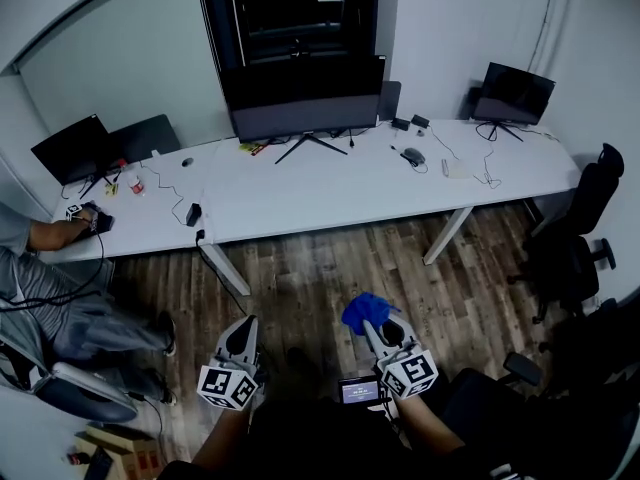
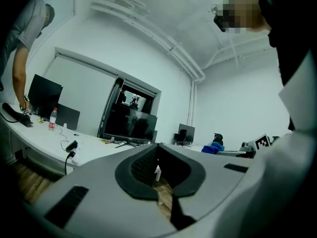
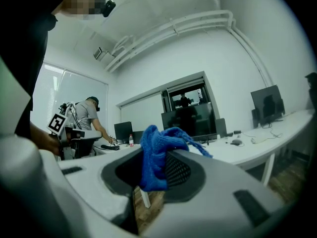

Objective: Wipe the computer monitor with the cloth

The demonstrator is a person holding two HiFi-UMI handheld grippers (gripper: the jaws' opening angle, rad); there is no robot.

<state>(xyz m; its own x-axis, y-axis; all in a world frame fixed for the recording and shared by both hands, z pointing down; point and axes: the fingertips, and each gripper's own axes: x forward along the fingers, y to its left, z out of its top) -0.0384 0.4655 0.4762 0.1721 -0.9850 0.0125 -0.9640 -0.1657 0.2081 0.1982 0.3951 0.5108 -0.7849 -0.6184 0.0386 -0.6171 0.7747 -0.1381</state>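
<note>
Main monitor (image 1: 305,108) ctr-back on desk (image 1: 330,198), w/ smaller monitor (image 1: 72,148) far L; cloth (image 1: 362,311) before desk, in R gripper (image 1: 375,326).

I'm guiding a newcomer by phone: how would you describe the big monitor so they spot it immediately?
Find the long white desk along the far wall. At its middle stands the big monitor on a splayed V-shaped foot. It is much wider than the left small monitor and the right small monitor near the desk's ends.

You hold the blue cloth (image 3: 154,155), bunched and pinched between your right tongs (image 3: 159,175). Well apart from it, the wide, dark computer monitor (image 1: 305,96) stands upright on its stand, mid-bench (image 1: 300,198), near the wall.
</note>
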